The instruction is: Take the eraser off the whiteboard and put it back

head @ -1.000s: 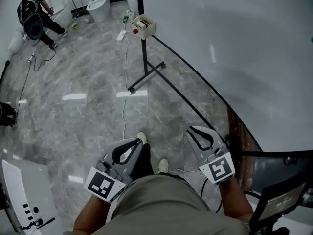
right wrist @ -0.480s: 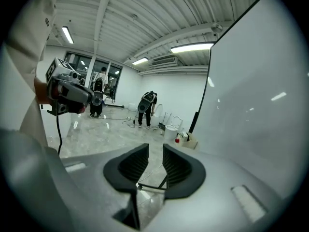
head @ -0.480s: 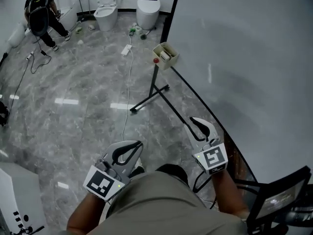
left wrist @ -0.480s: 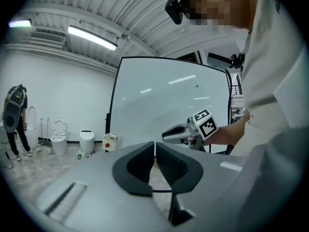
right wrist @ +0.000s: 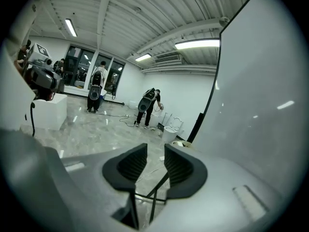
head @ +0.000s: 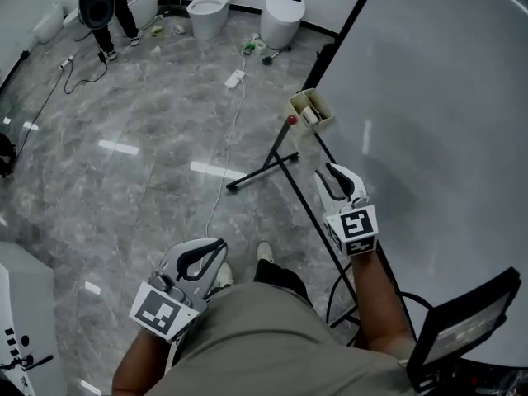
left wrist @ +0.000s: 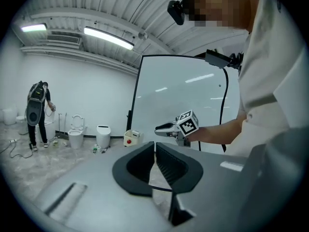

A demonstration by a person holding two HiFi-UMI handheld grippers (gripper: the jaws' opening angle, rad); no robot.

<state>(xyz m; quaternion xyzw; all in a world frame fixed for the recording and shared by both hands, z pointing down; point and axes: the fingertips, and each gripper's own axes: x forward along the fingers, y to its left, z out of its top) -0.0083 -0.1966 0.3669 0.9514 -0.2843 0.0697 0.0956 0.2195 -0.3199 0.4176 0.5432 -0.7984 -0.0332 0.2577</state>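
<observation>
Bare showroom-like hall — toilets (head: 283,15) on marble floor (head: 124,188), rolling whiteboard (head: 445,97)

Right side: board (head: 445,122), edge running near-right to far-centre. Box (head: 309,108) on post at board's far end; stand legs (head: 262,170) below it, spread over floor (head: 124,205). Cable (head: 221,184) on floor just left of legs, running back to pwr strip (head: 235,78). Behind strip, by back wall: two toilets (head: 206,11) (head: 283,13) side by side. Further left, far corner: person (head: 101,2). Near left: cabinet (head: 25,320). Near right, below board: screen (head: 466,328).
</observation>
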